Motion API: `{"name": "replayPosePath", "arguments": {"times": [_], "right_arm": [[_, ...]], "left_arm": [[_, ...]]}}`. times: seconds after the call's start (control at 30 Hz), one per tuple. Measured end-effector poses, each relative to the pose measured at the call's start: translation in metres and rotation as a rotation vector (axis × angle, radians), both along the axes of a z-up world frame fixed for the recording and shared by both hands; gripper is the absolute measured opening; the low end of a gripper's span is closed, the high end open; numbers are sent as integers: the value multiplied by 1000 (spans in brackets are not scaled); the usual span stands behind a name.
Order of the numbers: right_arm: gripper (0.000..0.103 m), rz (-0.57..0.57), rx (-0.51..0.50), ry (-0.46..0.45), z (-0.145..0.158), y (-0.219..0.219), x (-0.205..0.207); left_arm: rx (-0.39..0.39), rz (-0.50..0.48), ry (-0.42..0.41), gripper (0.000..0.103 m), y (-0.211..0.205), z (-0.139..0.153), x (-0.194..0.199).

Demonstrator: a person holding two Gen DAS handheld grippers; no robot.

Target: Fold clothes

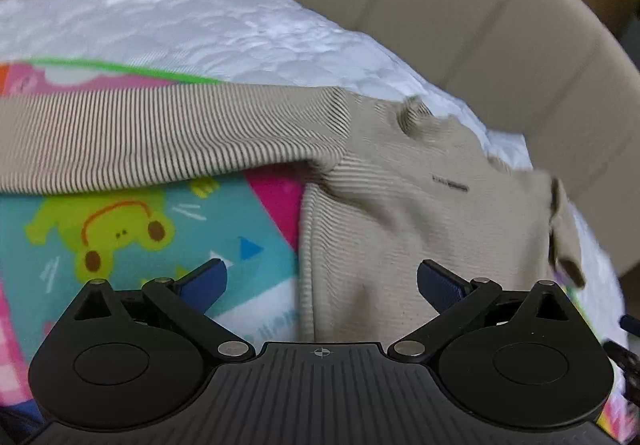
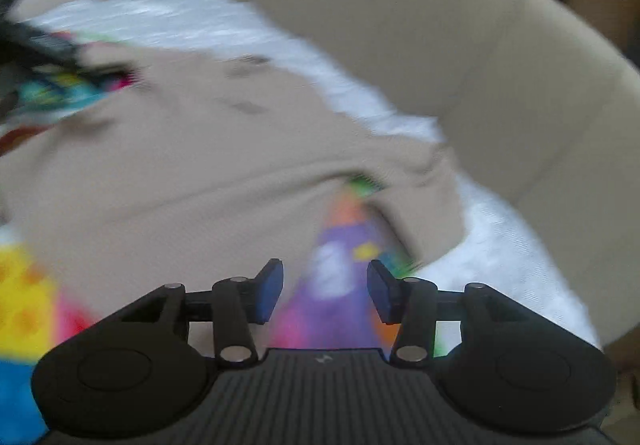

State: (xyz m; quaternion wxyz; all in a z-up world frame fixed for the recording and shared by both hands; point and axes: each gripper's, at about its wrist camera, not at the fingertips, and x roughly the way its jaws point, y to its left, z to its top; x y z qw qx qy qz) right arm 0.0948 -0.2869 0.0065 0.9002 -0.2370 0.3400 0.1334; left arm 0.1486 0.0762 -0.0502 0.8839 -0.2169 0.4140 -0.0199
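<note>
A beige ribbed sweater (image 1: 420,213) lies spread on a colourful cartoon play mat (image 1: 120,229). One sleeve (image 1: 160,133) stretches out to the left. My left gripper (image 1: 322,281) is open and empty, hovering over the sweater's lower body near its side edge. In the blurred right wrist view the sweater (image 2: 180,165) fills the middle, with a sleeve fold to the right. My right gripper (image 2: 325,291) is open and empty above the mat (image 2: 340,265) beside that sleeve.
A white fluffy blanket (image 1: 200,17) lies beyond the mat and shows in the right wrist view (image 2: 500,265). A beige padded sofa back (image 1: 460,5) curves behind it and also shows in the right wrist view (image 2: 460,45). The left gripper (image 2: 36,45) shows dark at far left.
</note>
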Motion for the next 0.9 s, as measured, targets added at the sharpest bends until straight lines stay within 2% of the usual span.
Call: {"name": "replayPosePath", "arguments": {"times": [0.07,0.2,0.23,0.27,0.3,0.33,0.4,0.43,0.57,0.67,0.8,0.9], "right_arm": [[50,-44,-42,-51,-14,-1,27],[50,-97,-113,-32,-37,0,76],[47,-110,-131,-27,-43,0,89],[36,-124,-149,-22,-49,0,101],[9,-137,-167,-17,-55,0,113],[9,-147,-178,-19,-56,1,124],[8,-134,-134,-78,-21,7,134],[3,-126,-111,-110,-2,11,139],[3,-78,-12,-262,99,42,152],[3,-50,88,-318,157,69,159],[3,-1,197,-297,188,107,161],[3,29,211,-246,168,138,166]], "left_arm": [[-35,14,-23,103,6,0,2],[-53,26,-59,103,12,1,5],[-48,32,-60,103,13,1,6],[-44,39,-59,103,14,2,8],[-42,47,-56,103,17,1,9],[-41,55,-53,103,19,0,10],[-47,71,-46,103,23,0,11],[-52,78,-43,103,25,0,12],[-71,119,-38,103,33,2,11],[-97,173,-40,103,46,5,7],[-151,240,-33,103,65,6,4],[-172,262,-21,103,73,3,4]]}}
